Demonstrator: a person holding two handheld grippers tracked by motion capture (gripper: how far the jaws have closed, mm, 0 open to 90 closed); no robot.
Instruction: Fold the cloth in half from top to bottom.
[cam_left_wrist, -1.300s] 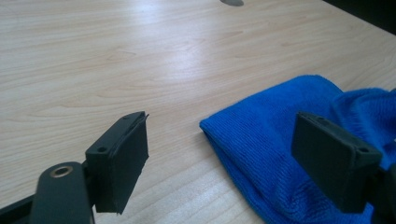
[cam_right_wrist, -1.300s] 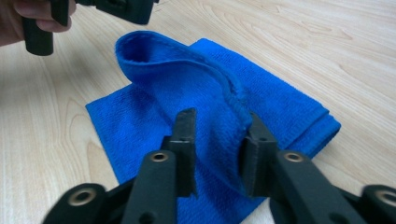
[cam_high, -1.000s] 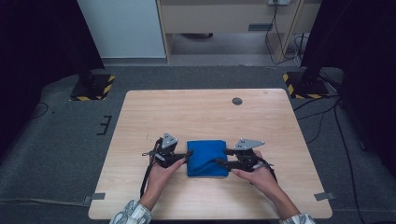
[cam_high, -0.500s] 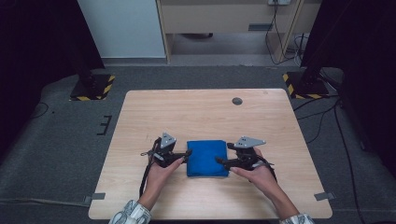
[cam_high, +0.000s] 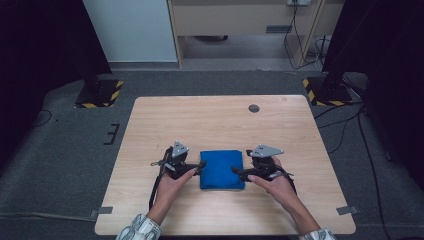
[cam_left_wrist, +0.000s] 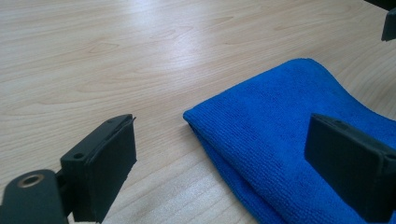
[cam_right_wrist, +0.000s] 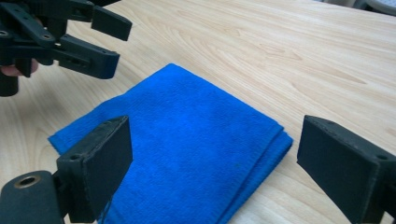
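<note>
A blue cloth, folded into a flat rectangle, lies on the wooden table near its front edge. My left gripper is at the cloth's left side. Its jaws have just been opening and stand wide apart, with a corner of the cloth lying loose between them. My right gripper is at the cloth's right side. Its jaws have also just been opening, and the cloth lies between and below them, unpressed. The right gripper view also shows the left gripper across the cloth.
A small dark round grommet sits in the tabletop at the far right. Bare wood surrounds the cloth. On the floor beyond the table stand two black posts on striped bases, with cables at the right.
Both hands stay at the cloth's two sides and the cloth lies in the same spot. The jaws look slightly wider at its edges.
</note>
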